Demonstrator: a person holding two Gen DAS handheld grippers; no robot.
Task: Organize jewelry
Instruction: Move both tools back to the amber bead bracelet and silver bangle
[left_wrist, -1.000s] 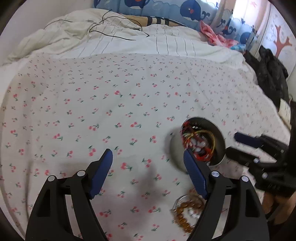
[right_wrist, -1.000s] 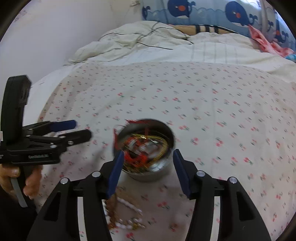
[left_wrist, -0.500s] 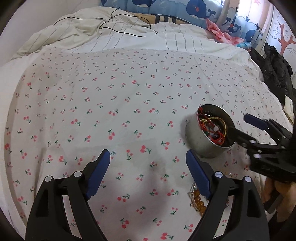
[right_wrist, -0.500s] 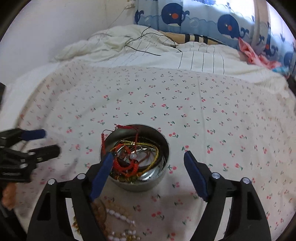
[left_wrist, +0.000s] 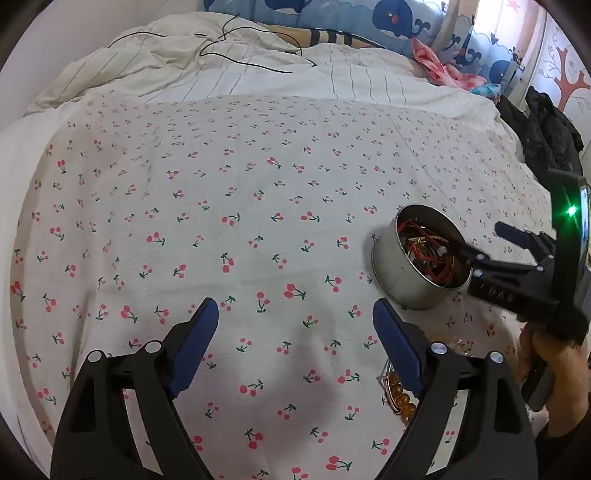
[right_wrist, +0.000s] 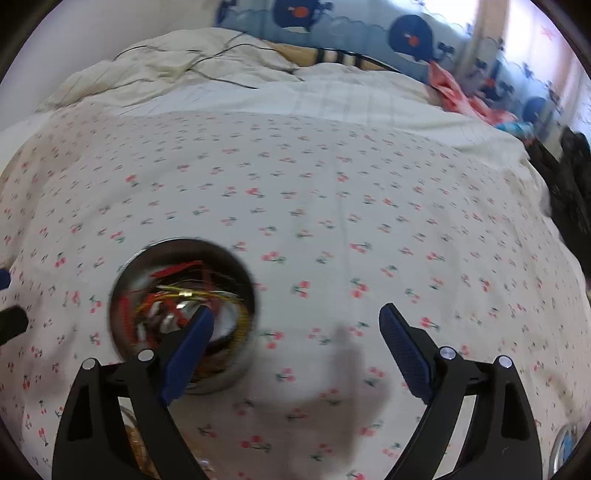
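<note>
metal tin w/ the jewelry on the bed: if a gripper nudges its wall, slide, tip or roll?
The metal tin looks squat and wide, so tipping seems unlikely. It sits on the soft cherry-print bedsheet, so it would probably drag or wobble rather than slide cleanly. The tangled cords and chains inside look floppy and may shift.

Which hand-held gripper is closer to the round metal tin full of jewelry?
Right. The right hand-held gripper has one finger over the round metal tin, reaching into it. The left hand-held gripper hovers open over bare cherry-print bedsheet beside it.

one tin (left_wrist: 402, 284), two tools (left_wrist: 295, 325), one bracelet (left_wrist: 400, 397)
</note>
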